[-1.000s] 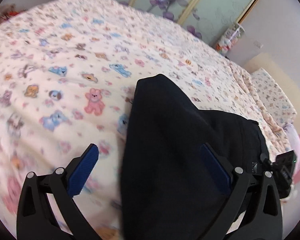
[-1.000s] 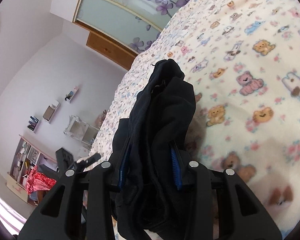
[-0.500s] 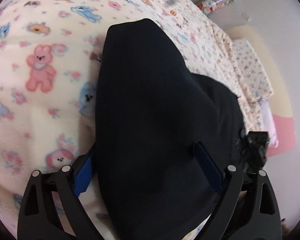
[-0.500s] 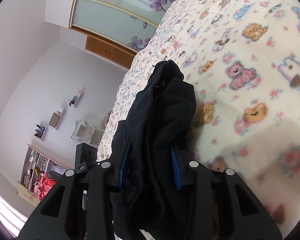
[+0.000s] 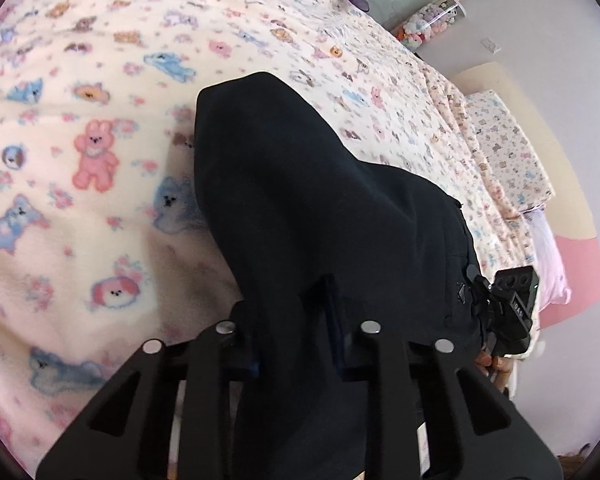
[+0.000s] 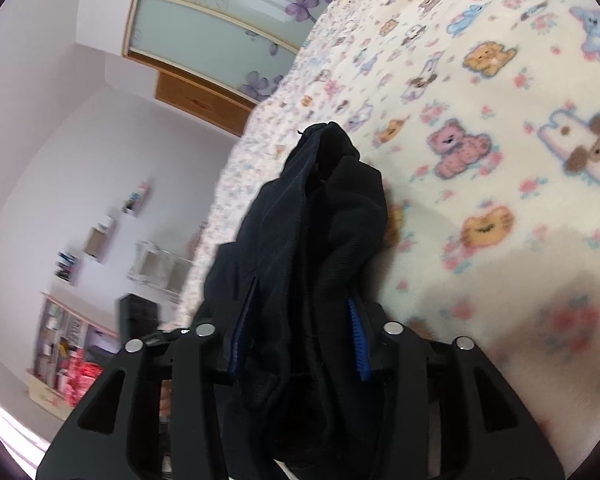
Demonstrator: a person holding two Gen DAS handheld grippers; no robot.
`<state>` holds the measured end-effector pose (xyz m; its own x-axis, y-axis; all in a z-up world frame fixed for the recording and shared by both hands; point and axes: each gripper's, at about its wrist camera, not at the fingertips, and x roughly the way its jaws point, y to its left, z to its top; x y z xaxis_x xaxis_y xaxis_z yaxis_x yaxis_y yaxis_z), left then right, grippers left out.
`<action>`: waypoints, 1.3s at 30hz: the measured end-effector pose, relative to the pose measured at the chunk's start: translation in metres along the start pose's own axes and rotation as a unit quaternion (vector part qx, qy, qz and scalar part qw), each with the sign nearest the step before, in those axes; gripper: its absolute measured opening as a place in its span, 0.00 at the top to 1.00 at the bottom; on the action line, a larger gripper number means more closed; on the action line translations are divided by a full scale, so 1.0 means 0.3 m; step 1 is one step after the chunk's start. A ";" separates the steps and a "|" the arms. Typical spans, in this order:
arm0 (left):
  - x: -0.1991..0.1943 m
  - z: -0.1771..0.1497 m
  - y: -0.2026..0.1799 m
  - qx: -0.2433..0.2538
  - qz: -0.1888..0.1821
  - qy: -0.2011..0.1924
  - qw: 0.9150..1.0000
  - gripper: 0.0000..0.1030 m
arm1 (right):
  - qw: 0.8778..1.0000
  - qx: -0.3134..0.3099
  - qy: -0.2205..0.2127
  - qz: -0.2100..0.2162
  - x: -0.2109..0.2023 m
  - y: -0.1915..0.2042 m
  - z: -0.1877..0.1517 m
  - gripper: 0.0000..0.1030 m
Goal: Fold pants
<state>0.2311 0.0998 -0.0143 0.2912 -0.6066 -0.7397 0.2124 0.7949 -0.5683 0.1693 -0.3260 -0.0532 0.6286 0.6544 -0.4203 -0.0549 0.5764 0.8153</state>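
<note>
The black pants (image 5: 300,200) hang bunched over a bed covered by a cream blanket with cartoon animals (image 5: 80,160). My left gripper (image 5: 296,320) is shut on the pants, its blue pads mostly buried in the cloth. In the right wrist view the same pants (image 6: 320,220) rise as a crumpled dark ridge. My right gripper (image 6: 300,332) is shut on a thick bunch of them, with the blue pads (image 6: 358,340) showing at either side. The right gripper's body (image 5: 512,308) shows at the left view's right edge.
The blanket (image 6: 500,160) spreads wide around the pants. A pillow (image 5: 508,148) lies at the bed's far right. Wardrobe doors with purple flowers (image 6: 228,20) stand behind the bed. Shelves and clutter (image 6: 72,344) line the wall at the left.
My left gripper has closed from open onto the pants. The right gripper stays shut on the pants, and its view has shifted slightly.
</note>
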 end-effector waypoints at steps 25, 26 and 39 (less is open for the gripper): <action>-0.005 0.107 -0.256 0.041 -0.023 -0.125 0.991 0.92 | 0.982 0.039 -0.141 0.117 -0.123 -0.029 0.139 0.67; 0.013 0.116 -0.260 0.037 -0.025 -0.127 0.991 0.92 | 0.982 0.042 -0.149 0.112 -0.126 -0.045 0.145 0.67; 0.194 0.121 -0.093 -0.079 0.024 -0.130 0.988 0.43 | 0.989 0.060 -0.130 -0.039 -0.054 -0.115 0.141 0.52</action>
<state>0.2759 0.0424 -0.0284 0.5313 -0.5299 -0.6610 0.0497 0.7984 -0.6001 0.1938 -0.3771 -0.0577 0.8059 0.4542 -0.3798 0.0833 0.5481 0.8322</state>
